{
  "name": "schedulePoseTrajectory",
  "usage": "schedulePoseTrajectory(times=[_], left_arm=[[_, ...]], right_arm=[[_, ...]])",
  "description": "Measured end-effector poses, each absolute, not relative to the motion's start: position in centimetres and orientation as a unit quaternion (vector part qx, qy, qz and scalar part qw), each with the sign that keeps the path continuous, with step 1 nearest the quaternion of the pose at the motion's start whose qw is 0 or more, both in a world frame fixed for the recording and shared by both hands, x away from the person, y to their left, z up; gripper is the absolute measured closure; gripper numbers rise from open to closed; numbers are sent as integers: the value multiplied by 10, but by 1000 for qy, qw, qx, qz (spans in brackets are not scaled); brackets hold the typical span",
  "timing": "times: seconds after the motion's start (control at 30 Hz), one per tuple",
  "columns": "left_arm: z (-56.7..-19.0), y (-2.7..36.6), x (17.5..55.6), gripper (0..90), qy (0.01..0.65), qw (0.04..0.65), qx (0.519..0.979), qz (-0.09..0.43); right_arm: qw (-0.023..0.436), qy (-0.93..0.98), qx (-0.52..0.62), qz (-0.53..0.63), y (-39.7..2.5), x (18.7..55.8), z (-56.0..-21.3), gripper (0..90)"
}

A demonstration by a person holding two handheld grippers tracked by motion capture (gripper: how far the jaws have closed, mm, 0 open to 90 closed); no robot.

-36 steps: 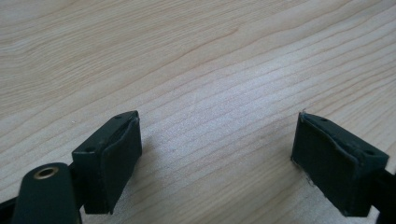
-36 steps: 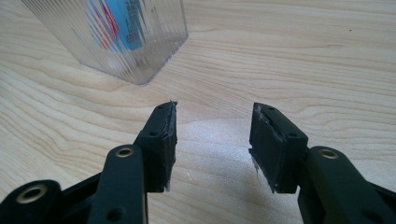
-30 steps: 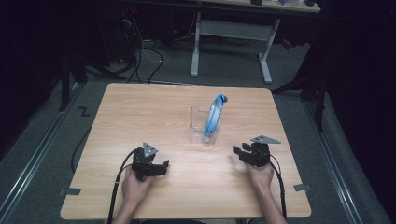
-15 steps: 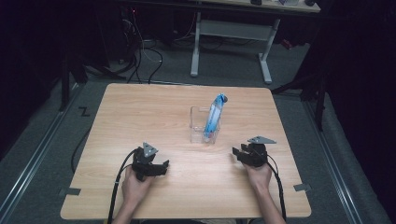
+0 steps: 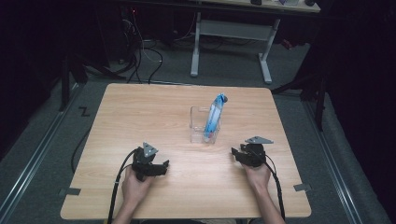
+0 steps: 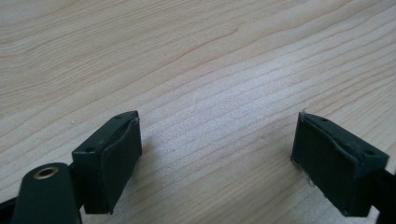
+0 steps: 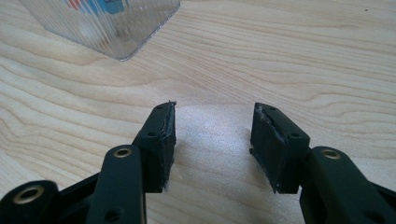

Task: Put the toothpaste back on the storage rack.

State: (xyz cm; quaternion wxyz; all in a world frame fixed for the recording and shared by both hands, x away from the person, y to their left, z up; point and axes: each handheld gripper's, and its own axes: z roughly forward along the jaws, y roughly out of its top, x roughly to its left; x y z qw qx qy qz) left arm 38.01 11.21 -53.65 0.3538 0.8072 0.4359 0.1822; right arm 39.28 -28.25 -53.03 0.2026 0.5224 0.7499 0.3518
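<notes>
While fingers (image 7: 164,140) gape, holder (image 7: 100,23) lies beyond.

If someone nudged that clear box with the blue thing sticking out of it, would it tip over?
Probably it slides first: the clear box sits flat on the smooth table. The blue packet leans well above its rim, so a high push might topple it. It looks light.

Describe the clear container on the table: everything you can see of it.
The clear container is a small box of see-through plastic with ribbed walls and an open top, standing upright near the middle of the wooden table. A blue packet stands in it, leaning and rising well above its rim. In the right gripper view, one rounded bottom corner rests flat on the wood. Neither gripper touches it; the right gripper lies nearer, its jaws apart.
</notes>
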Motion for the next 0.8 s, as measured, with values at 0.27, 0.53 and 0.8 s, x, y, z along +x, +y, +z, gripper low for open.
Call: schedulePoseTrajectory(times=[0.27, 0.53, 0.8], left_arm=[[-536, 112, 380, 161, 436, 354, 807, 182], [-536, 112, 380, 161, 436, 353, 807, 182], [-537, 112, 380, 162, 437, 354, 807, 182]], right_arm=[[218, 758, 512, 339, -278, 392, -531, 486], [230, 765, 507, 325, -275, 392, -531, 427], [231, 761, 514, 323, -275, 392, -531, 399]])
